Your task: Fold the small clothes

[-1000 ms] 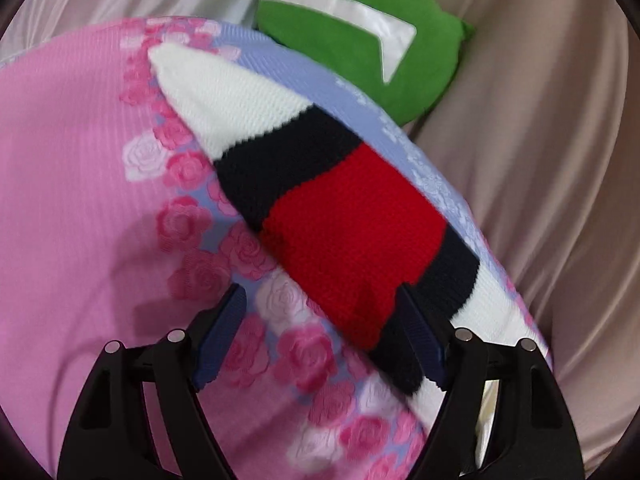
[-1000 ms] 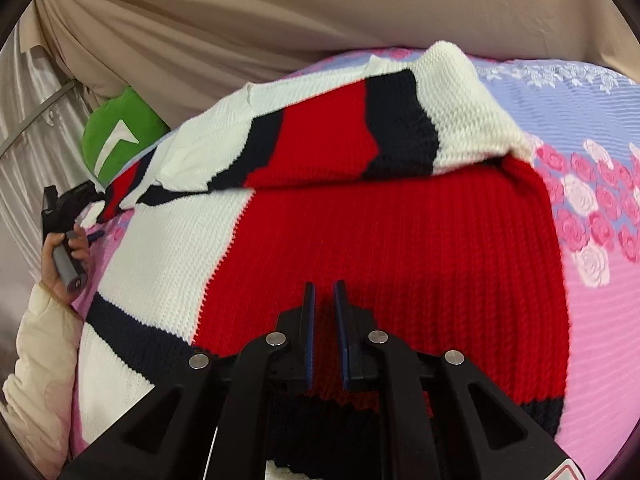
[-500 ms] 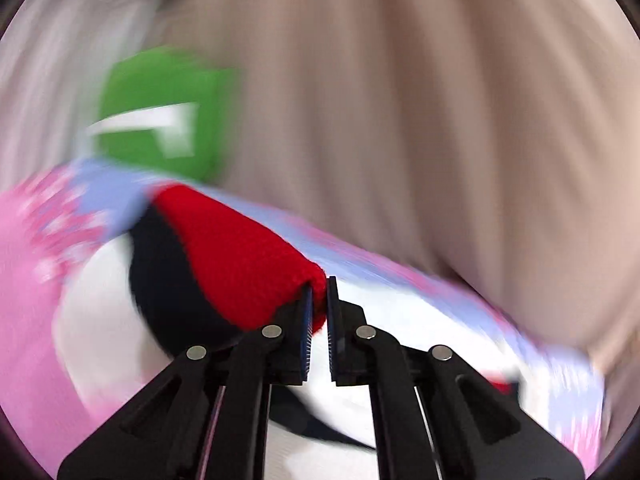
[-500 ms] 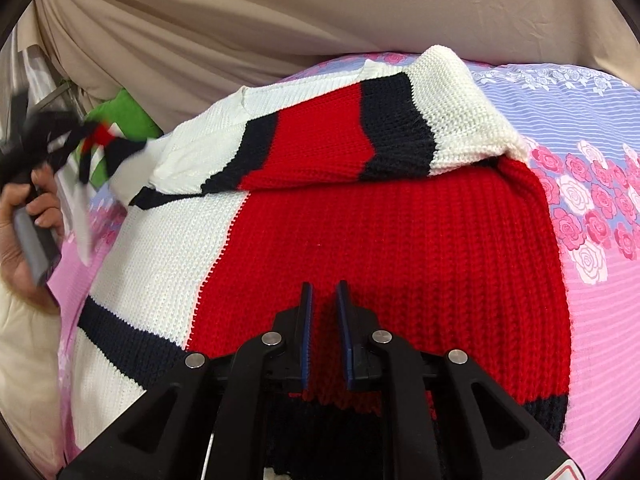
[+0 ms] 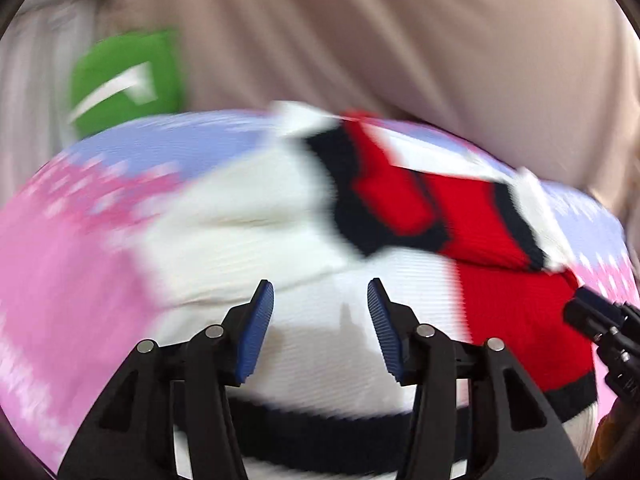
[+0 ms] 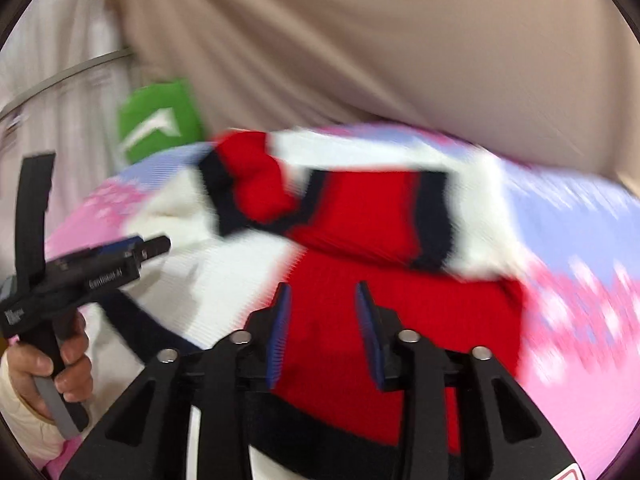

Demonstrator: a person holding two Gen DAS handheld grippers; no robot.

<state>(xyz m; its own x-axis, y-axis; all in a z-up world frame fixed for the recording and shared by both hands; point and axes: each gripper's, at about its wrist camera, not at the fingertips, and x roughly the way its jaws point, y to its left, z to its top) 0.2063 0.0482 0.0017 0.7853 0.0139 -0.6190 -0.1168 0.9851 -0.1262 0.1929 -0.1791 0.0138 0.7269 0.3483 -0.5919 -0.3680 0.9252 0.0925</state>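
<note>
A knitted sweater in white, red and navy lies flat on the bed. Both of its sleeves are folded in across the chest. My left gripper hovers over the white lower half, jaws opening, nothing between the blue pads. My right gripper hangs above the red part of the body, its jaws also opening and empty. Each tool shows in the other view: the left gripper in a hand, the right gripper at the edge. Both views are motion-blurred.
The sweater rests on a pink and lilac bedsheet printed with roses. A green cushion with a white mark sits at the bed's far left corner, also seen as the cushion. Beige curtain fabric hangs behind the bed.
My left gripper closed on the left sleeve, swung it across onto the sweater and let go. My right gripper, shut low on the red knit, has lifted and opened.
</note>
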